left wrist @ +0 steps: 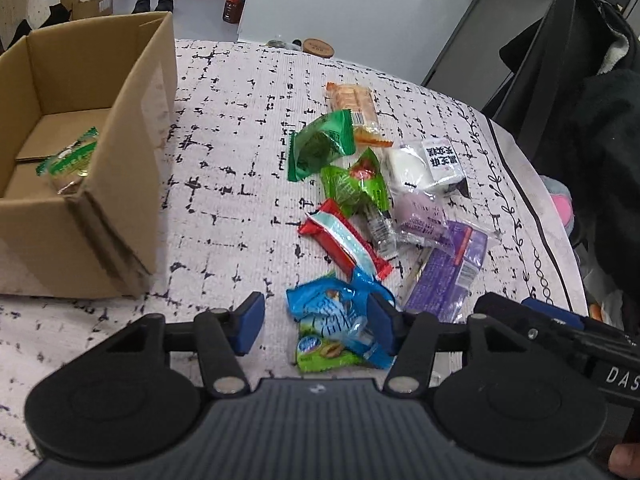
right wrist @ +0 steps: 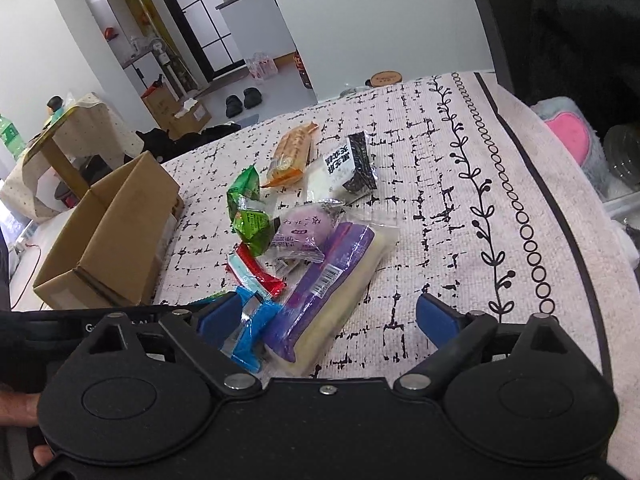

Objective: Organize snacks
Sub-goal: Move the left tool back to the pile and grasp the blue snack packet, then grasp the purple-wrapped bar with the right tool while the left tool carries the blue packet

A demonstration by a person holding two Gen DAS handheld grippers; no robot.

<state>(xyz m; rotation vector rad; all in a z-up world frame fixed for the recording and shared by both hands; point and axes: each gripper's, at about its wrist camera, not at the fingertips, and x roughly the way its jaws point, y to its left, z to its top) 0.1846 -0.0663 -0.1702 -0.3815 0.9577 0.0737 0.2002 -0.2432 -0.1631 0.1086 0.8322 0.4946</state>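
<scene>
My left gripper [left wrist: 316, 326]: jaws spread wide, low over the cloth, holding nothing; the blue pads [left wrist: 250, 322] sit either side of a crumpled blue packet, the right pad touching its edge.
Blue packet [left wrist: 340, 312]: lies on the cloth between my left fingers, nearest of the pile; a green-and-blue wrapper [left wrist: 324, 354] lies just under it, nearer to me.
My right gripper [right wrist: 328, 320]: jaws also wide apart and holding nothing; its left pad [right wrist: 218, 318] is just beside the blue packet [right wrist: 252, 328], its right pad over bare cloth.
Long purple pack [right wrist: 324, 288]: lies between my right fingers, running away from me, its near end by the blue packet.
Red wrapper [left wrist: 344, 244]: just beyond the blue packet, angled.
Green packets [left wrist: 320, 146]: two of them further off, one behind the other, in the middle of the pile.
Pale purple bun pack [left wrist: 424, 216]: right of the green ones, resting on the long purple pack.
White pack with black label [left wrist: 428, 164]: further right and beyond.
Orange cracker pack [left wrist: 354, 102]: farthest of the pile.
Cardboard box [left wrist: 132, 152]: open, left of the pile, well apart from it; one green-printed snack [left wrist: 70, 160] lies inside.
Tablecloth [left wrist: 232, 128]: pale with black dashes, under everything.
</scene>
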